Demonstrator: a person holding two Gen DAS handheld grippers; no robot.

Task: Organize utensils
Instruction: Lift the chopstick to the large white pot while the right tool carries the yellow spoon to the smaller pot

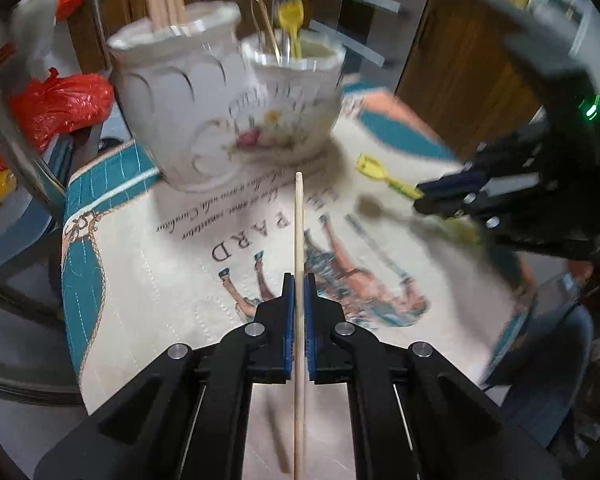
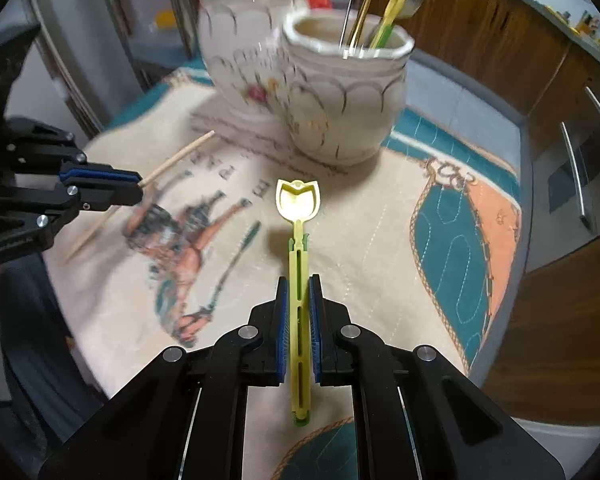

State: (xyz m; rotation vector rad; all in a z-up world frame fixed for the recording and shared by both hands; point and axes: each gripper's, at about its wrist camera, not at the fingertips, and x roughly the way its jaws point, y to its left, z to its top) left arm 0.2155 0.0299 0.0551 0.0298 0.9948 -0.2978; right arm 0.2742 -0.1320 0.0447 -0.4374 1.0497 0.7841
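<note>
Slippage threatens: left claw (image 1: 299,280) clamps a thin chopstick (image 1: 299,232), right claw (image 2: 299,284) a yellow plastic spoon (image 2: 298,200), either liable to pivot short of the ceramic jars (image 2: 340,96).

A printed quilted cloth (image 2: 372,264) lies beneath the tool. A red plastic bag (image 1: 60,108) sits far left; wooden cabinets (image 2: 480,28) stand beyond.

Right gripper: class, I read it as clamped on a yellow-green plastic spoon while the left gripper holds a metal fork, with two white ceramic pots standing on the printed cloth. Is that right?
One detail is wrong. The left gripper holds a wooden chopstick, not a metal fork; the left wrist view shows it. The right gripper does clamp the yellow-green plastic spoon, and two white ceramic pots stand on the printed cloth.
</note>
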